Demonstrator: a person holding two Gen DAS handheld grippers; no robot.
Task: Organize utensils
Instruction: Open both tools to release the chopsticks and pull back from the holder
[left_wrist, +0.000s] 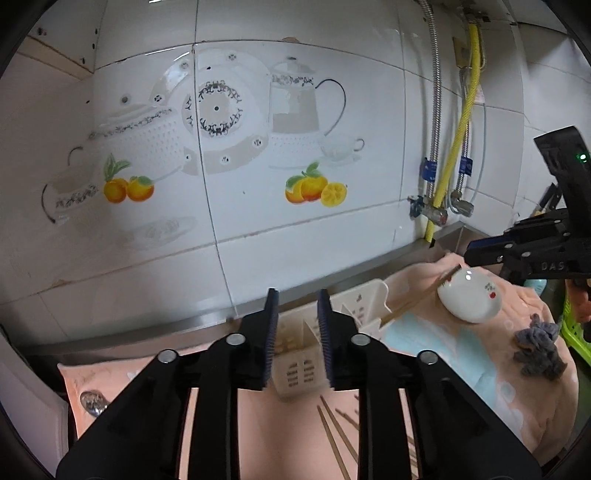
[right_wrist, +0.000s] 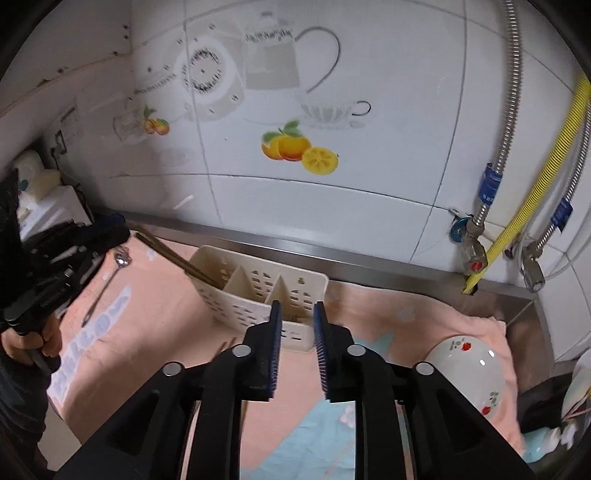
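Observation:
A cream plastic utensil caddy (right_wrist: 258, 295) with slotted walls and dividers lies on its side on a pink towel (right_wrist: 155, 325); it also shows in the left wrist view (left_wrist: 299, 365). Chopsticks (right_wrist: 177, 260) stick out of its left compartment. More chopsticks (left_wrist: 336, 435) lie loose on the towel below my left gripper. A metal spoon (right_wrist: 110, 275) lies at the towel's left. My left gripper (left_wrist: 297, 306) is open and empty just above the caddy. My right gripper (right_wrist: 297, 317) is open and empty in front of the caddy.
A white bowl with red flowers (right_wrist: 469, 373) lies upside down on the towel at the right; it shows in the left wrist view (left_wrist: 471, 297). A grey rag (left_wrist: 537, 349) lies near it. A tiled wall, metal hoses and a yellow pipe (right_wrist: 532, 199) stand behind.

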